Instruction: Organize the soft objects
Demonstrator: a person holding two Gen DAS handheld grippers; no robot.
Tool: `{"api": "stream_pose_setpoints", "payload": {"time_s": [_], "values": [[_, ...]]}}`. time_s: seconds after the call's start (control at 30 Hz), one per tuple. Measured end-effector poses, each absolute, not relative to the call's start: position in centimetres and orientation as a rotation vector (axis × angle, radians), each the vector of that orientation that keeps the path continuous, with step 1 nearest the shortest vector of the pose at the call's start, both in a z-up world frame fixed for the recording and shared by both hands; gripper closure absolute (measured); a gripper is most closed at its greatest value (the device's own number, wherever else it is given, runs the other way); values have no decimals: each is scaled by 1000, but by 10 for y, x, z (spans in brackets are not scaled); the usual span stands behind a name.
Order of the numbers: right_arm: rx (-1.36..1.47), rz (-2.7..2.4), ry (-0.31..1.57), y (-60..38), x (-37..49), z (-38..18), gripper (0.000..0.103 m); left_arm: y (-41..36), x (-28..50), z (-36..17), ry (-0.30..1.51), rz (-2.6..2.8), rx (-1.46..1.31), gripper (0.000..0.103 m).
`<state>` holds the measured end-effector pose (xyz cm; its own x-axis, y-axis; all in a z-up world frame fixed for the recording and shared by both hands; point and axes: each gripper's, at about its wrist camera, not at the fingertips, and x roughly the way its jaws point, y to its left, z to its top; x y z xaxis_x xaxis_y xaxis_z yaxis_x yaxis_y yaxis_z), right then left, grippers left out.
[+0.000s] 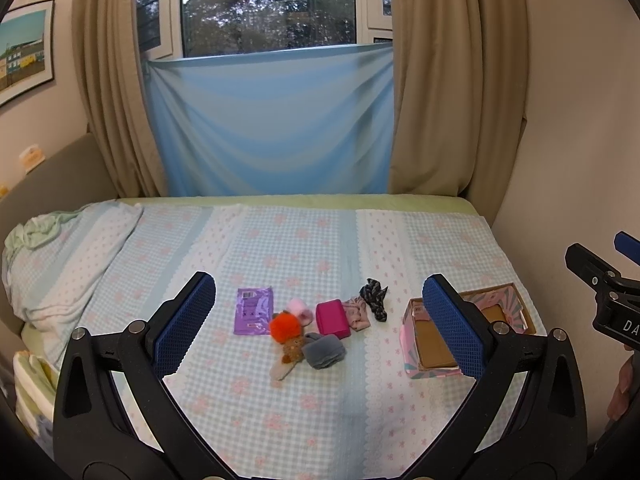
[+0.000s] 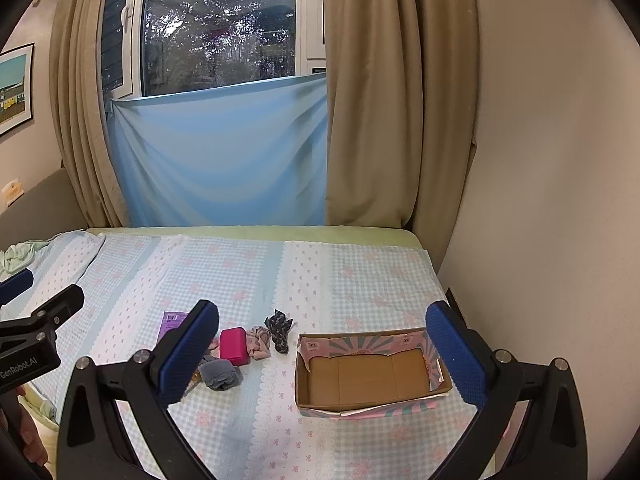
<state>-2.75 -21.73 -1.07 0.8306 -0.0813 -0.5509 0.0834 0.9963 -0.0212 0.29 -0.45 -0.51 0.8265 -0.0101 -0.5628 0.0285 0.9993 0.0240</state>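
Several soft items lie clustered on the bed: an orange pompom (image 1: 285, 324) on a small brown plush, a grey fabric roll (image 1: 323, 350) (image 2: 220, 374), a magenta pouch (image 1: 333, 318) (image 2: 233, 345), a pink fluffy piece (image 1: 301, 309), a pink scrunchie (image 1: 357, 312) (image 2: 257, 342) and a dark patterned scrunchie (image 1: 373, 297) (image 2: 279, 330). An open cardboard box (image 2: 372, 374) (image 1: 430, 350) sits to their right with nothing in it. My left gripper (image 1: 318, 326) hangs open above the cluster. My right gripper (image 2: 322, 354) is open too, above the box's left end.
A flat purple packet (image 1: 254, 311) (image 2: 171, 323) lies left of the cluster. The bed (image 1: 280, 240) has a checked cover and a pillow (image 1: 60, 264) at the far left. Curtains and a blue sheet hang behind; a wall (image 2: 540, 200) runs close along the right.
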Motion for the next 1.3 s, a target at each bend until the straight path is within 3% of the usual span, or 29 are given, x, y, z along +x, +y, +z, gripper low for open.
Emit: {"api": "stream_pose_setpoints", "payload": {"time_s": [0.97,1.3], "values": [[11,-65,600,-216,-25,-10,0,-4,5,-12,613,-14,8,0],[38,75,721,-204,1,-53,0,28,7,-51,748,95,-35,0]]}}
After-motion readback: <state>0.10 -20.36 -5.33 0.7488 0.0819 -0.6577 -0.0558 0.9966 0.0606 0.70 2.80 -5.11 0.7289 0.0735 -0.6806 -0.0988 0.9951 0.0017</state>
